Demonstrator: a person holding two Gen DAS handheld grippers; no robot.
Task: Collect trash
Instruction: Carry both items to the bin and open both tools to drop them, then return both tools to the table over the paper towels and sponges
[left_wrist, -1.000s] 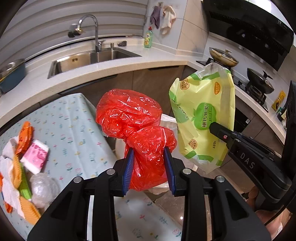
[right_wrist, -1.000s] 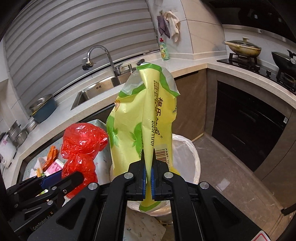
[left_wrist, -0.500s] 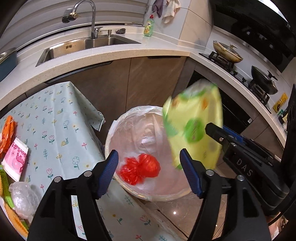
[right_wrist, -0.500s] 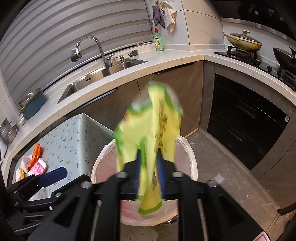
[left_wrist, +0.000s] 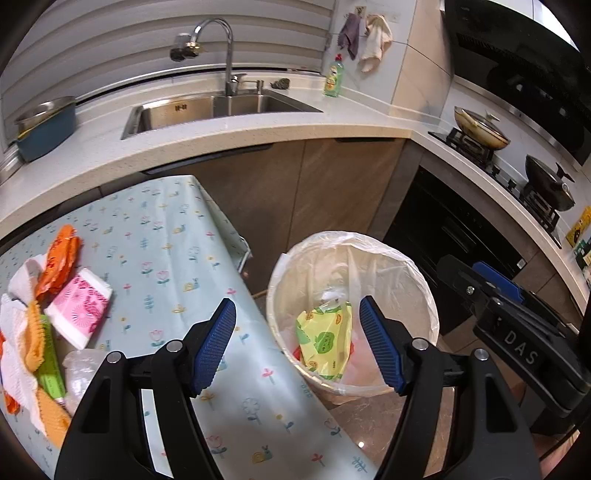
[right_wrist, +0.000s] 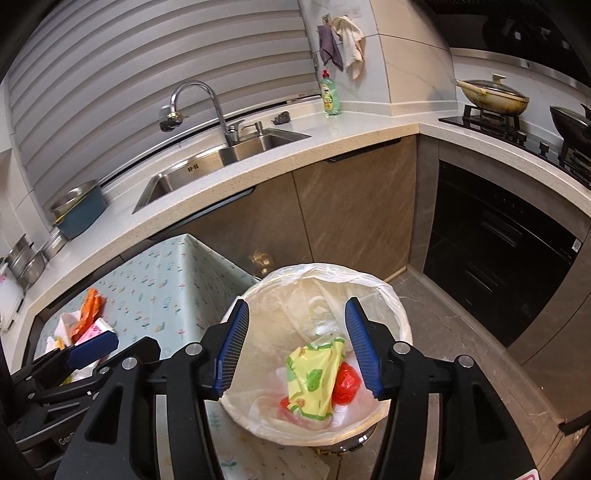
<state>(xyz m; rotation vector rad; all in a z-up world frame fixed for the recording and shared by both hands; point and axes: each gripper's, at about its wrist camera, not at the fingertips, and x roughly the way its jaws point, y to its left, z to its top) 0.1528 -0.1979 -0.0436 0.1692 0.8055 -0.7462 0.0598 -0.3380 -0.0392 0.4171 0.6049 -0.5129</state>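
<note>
A round bin with a clear liner (left_wrist: 424, 291) (right_wrist: 400, 314) stands on the floor beside the table. Inside it lie the yellow-green wipes packet (left_wrist: 325, 341) (right_wrist: 312, 378) and the red plastic bag (right_wrist: 345, 382). My left gripper (left_wrist: 297, 345) is open and empty above the table's edge and the bin. My right gripper (right_wrist: 297, 345) is open and empty above the bin. More trash lies on the table at the left: orange wrappers (left_wrist: 59, 254), a pink-and-white packet (left_wrist: 79, 306), white tissue (left_wrist: 14, 339) and a clear bag (left_wrist: 79, 369).
The table has a floral cloth (left_wrist: 173, 258). Behind it runs a counter with a sink (left_wrist: 218, 107), a blue pot (left_wrist: 44, 125) and a soap bottle (left_wrist: 333, 75). A stove with pans (left_wrist: 480, 129) and a dark oven (right_wrist: 509, 258) are on the right.
Both grippers opened. The red bag dropped into the bin first, then the yellow-green packet fell in on top of it. Both grippers are now empty.
</note>
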